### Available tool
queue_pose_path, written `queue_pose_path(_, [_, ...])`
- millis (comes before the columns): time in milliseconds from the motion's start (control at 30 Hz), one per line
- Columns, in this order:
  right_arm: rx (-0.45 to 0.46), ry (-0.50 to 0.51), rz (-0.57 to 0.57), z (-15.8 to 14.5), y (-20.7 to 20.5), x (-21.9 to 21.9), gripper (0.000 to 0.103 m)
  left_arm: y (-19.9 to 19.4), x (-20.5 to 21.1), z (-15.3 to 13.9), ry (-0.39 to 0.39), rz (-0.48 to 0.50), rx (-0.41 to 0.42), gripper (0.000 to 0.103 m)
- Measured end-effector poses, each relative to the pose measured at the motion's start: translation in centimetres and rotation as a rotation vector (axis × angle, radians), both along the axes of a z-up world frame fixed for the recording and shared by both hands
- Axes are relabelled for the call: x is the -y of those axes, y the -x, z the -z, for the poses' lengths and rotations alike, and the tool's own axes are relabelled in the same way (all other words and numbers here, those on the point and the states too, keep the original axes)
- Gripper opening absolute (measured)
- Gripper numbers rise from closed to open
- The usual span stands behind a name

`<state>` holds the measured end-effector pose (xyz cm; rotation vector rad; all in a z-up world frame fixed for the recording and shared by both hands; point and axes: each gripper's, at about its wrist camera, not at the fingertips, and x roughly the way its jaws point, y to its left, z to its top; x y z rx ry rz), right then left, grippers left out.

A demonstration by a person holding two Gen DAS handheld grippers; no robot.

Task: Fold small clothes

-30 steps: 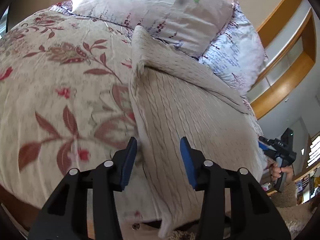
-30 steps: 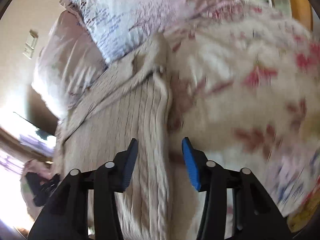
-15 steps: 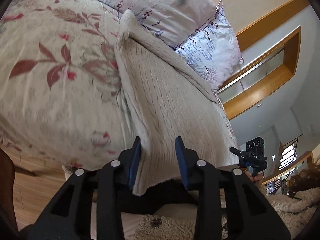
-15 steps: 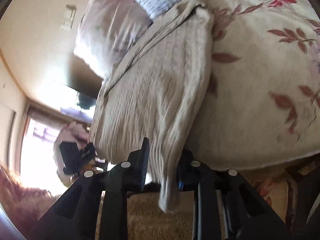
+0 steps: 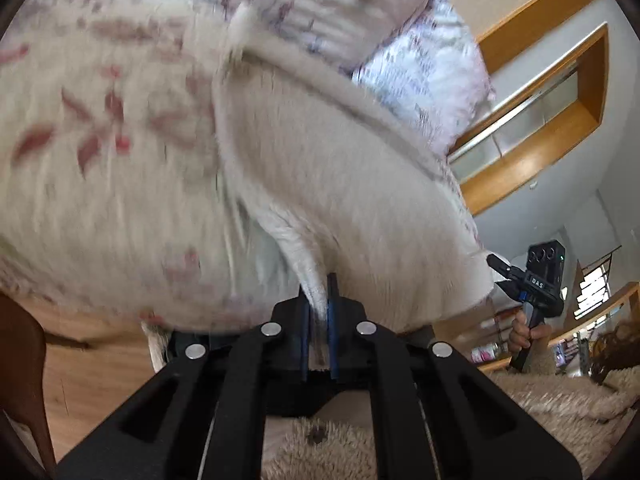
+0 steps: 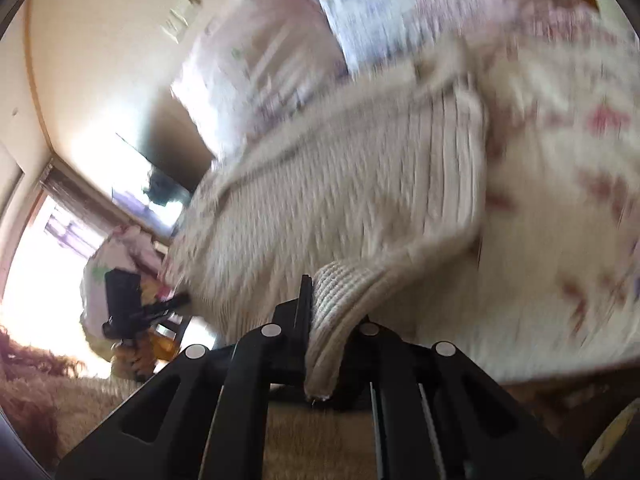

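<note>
Both your left gripper [image 5: 319, 312] and right gripper [image 6: 320, 320] have just clamped the hem of the knit sweater [image 5: 340, 184] at lower centre, lying on the bed [image 5: 100, 200], so you can fold.

The only lettering I can read is "DAS", white on a small black plate on the right gripper [image 5: 505, 280] as my left wrist camera sees it; motion blur may hide any other print.
</note>
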<state>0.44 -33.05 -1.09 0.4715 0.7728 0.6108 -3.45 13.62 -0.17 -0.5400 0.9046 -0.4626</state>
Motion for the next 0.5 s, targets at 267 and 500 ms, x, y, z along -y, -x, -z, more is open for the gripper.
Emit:
queue_pose_path(267, [0.293, 0.113, 0.222, -4.3, -1.9, 1.3, 0.008, -5.2, -2.8, -8.0, -0.107, -0.168, 0.236, 0.006])
queue_pose_path(500, [0.385, 0.191, 0.328, -6.2, -6.3, 0.6, 0.007, -12.6, -1.7, -11.6, -0.223, -0.206, 0.311, 0.006])
